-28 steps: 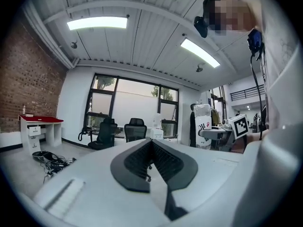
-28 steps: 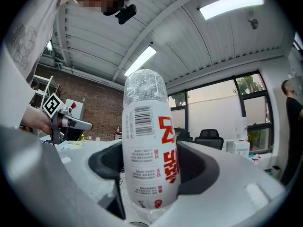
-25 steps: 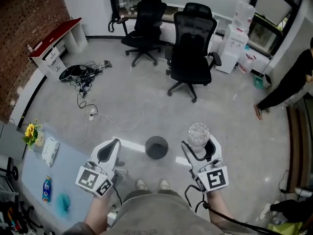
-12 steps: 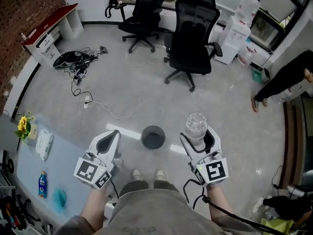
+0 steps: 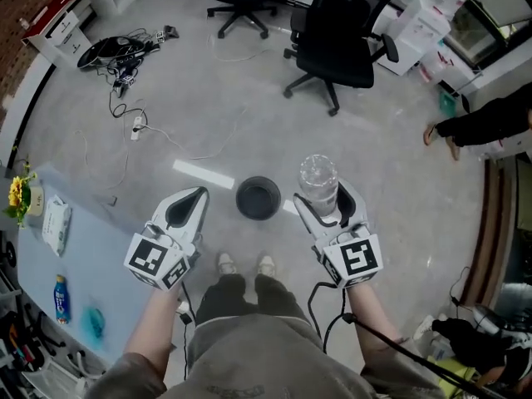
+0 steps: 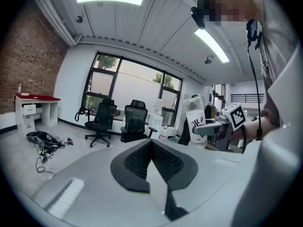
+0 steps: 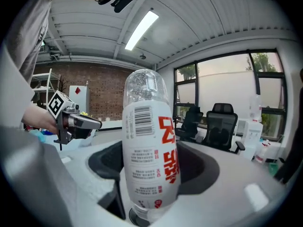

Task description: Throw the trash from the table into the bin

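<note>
Standing cap-down between the jaws of the right gripper [image 5: 328, 209], the clear plastic bottle [image 5: 318, 179] has its rounded base pointing away from the person. The right gripper view shows the jaws closed on the lower part of the bottle [image 7: 149, 150], with a barcode and red print on the white label. In the head view the bottle appears just to the right of the round dark bin [image 5: 258, 198], which stands on the grey floor in front of the person's shoes [image 5: 245, 264].

On the other side of the bin, the left gripper [image 5: 191, 199] is held at about the same height. Its jaws are pressed together with nothing between them, as the left gripper view [image 6: 151, 145] shows.

At the far left lies the pale blue counter [image 5: 91, 264], carrying a small blue bottle [image 5: 60, 298], a white pack [image 5: 56, 223] and yellow flowers [image 5: 15, 194]. Further off stand black office chairs [image 5: 345, 32], and a tangle of cables [image 5: 116, 52] lies on the floor.
</note>
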